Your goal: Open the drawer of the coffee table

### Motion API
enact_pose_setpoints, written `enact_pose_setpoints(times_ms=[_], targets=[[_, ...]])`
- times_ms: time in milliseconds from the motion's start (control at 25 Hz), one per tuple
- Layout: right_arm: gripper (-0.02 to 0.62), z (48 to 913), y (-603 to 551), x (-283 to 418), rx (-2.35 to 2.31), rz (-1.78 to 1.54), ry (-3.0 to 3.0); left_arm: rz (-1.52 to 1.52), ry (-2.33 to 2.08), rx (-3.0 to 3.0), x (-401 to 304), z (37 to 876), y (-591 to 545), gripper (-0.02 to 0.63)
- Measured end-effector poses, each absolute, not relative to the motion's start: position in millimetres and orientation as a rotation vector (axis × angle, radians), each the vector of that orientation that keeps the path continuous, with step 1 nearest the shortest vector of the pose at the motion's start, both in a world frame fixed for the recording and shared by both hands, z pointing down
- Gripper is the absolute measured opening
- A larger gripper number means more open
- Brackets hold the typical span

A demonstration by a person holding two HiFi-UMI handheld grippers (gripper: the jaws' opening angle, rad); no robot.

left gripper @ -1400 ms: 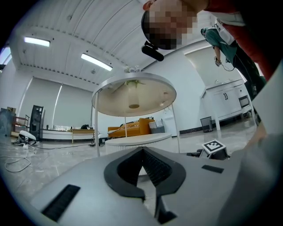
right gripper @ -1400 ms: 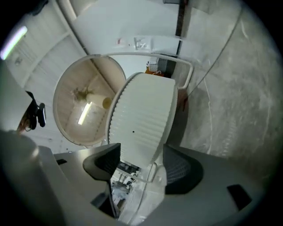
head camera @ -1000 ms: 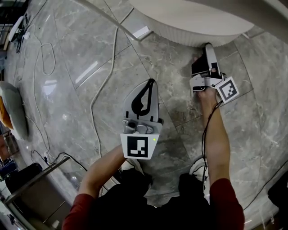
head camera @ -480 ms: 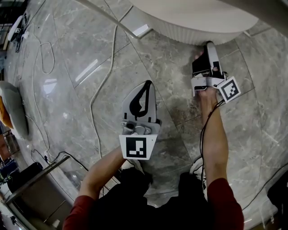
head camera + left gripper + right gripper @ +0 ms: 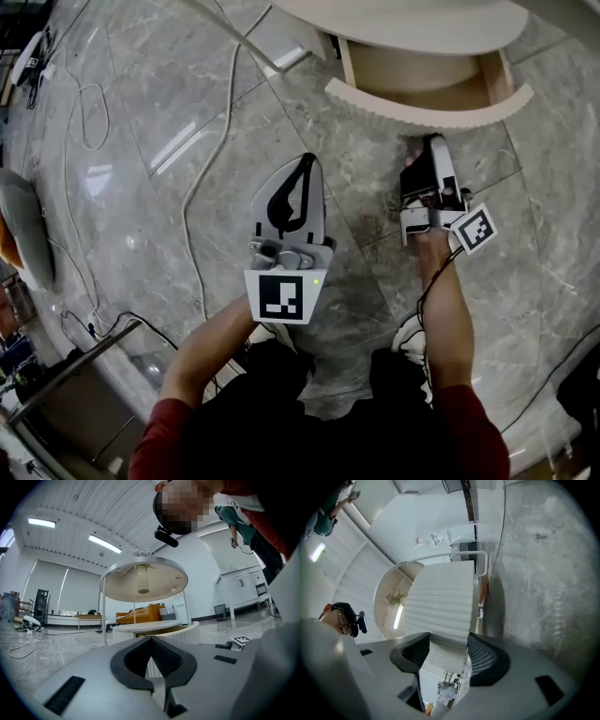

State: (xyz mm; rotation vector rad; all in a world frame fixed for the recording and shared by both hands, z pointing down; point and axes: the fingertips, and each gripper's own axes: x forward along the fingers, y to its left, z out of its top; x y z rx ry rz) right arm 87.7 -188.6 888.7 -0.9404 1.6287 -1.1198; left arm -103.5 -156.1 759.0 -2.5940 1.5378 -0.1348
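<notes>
Drawer (image 5: 422,73) stands pulled out from the low round bench (image 5: 403,23), its ribbed front (image 5: 422,111) clear of the body. Right gripper (image 5: 427,148): fingers have just closed slightly and pinch that ribbed front. Left gripper (image 5: 302,173) is level above the floor (image 5: 169,112), fingers pressed together, empty.

Glossy marble floor (image 5: 141,187); ribbed matt drawer front (image 5: 412,114); bare wood inside.
</notes>
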Motion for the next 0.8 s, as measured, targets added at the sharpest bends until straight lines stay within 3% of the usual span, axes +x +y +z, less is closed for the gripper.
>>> enact_pose_setpoints(times_ms=[480, 800], targets=[[0.267, 885.2, -86.0, 91.7, -0.958, -1.17, 1.552, -0.162, 1.571, -2.605, -112.2, 758.1, -135.3, 0.014], [0.267, 889.9, -78.2, 93.7, -0.95, -1.198, 1.515, -0.174, 1.52, -2.604, -101.9, 756.4, -134.0, 0.014]])
